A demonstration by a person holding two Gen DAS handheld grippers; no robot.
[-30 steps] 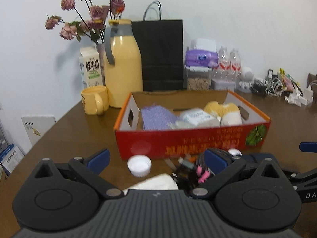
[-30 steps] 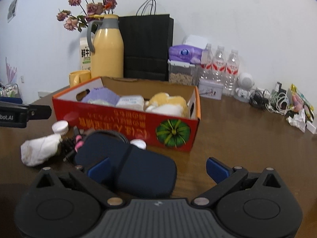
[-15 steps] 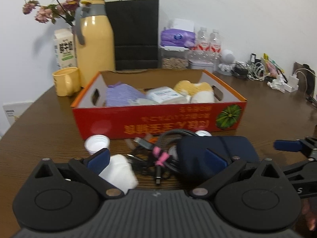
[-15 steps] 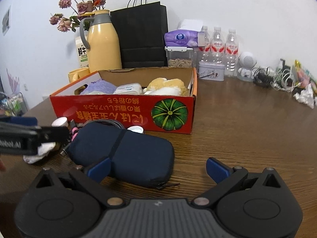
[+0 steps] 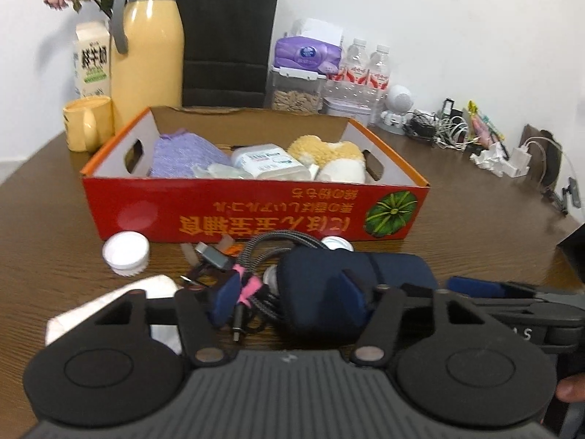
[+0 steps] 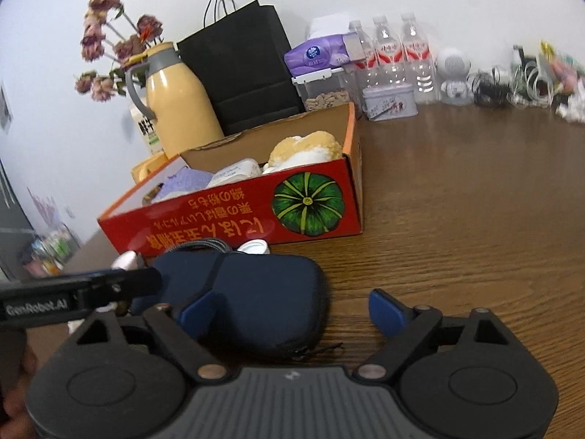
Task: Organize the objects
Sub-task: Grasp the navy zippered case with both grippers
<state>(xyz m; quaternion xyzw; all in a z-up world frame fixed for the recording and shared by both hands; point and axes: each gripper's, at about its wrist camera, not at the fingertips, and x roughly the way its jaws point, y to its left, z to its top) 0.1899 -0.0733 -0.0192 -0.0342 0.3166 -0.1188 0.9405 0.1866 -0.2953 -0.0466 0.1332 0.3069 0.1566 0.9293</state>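
Both half-open tongs, left (image 5: 287, 298) and right (image 6: 289, 309), jaws just closing, straddle opposite ends of one navy pouch (image 6: 256, 301) unpinched, beside one red box (image 5: 252, 212) and two white caps (image 5: 126, 252).

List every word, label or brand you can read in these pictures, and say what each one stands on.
"GenRobot.AI": side of the left gripper, seen from the right wrist.
Yellow characters on the red box: printed upside down, not read with confidence.
Characters on the milk carton: blurred.
Labels on the water bottles, purple tissue pack and tin: too small.
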